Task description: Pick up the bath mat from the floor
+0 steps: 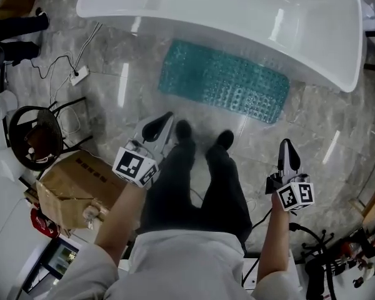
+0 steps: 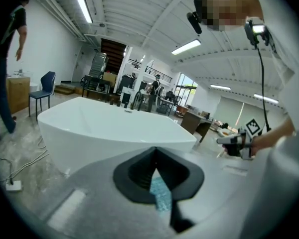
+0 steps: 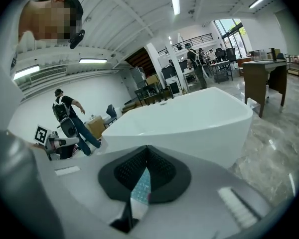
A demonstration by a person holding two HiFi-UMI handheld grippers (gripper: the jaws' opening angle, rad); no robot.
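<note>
Left tongs [image 1: 165,119], right tongs [image 1: 287,149]: bath mat [image 1: 225,80] lies ahead.

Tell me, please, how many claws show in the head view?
2. The left claw hangs shut left of the person's shoes; the right claw, also shut, hangs to their right. Neither touches the bath mat.

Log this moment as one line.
teal textured bath mat: flat on floor beside white bathtub | left gripper: shut, empty | right gripper: shut, empty
</note>
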